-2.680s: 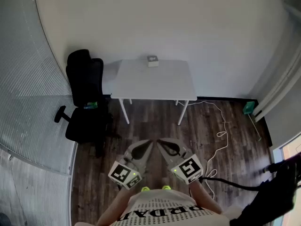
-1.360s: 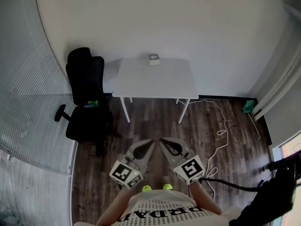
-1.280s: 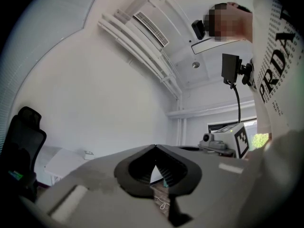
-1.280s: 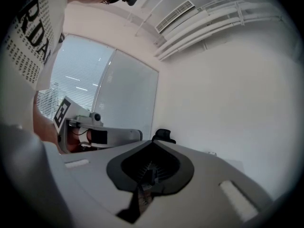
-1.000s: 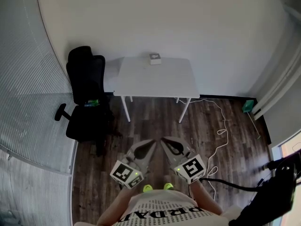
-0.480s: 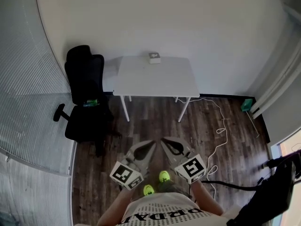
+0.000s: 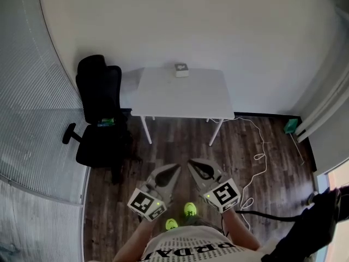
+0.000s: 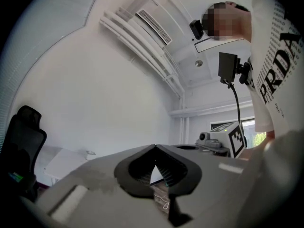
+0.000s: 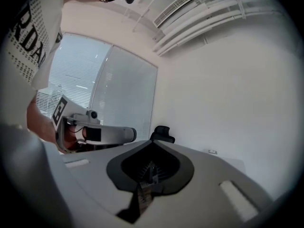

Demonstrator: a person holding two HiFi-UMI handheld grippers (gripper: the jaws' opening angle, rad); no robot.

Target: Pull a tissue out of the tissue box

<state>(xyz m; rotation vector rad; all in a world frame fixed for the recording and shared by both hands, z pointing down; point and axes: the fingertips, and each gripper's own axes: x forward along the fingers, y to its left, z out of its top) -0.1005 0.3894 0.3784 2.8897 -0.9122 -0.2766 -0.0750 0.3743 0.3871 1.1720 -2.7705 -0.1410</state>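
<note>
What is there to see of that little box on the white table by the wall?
The tissue box is a small, pale, squarish box with a darker patch on its top. It sits flat on the white table, about midway along the far edge, close to the wall. Only the tabletop touches it. From this far away it is too small to tell whether a tissue sticks out of it.
</note>
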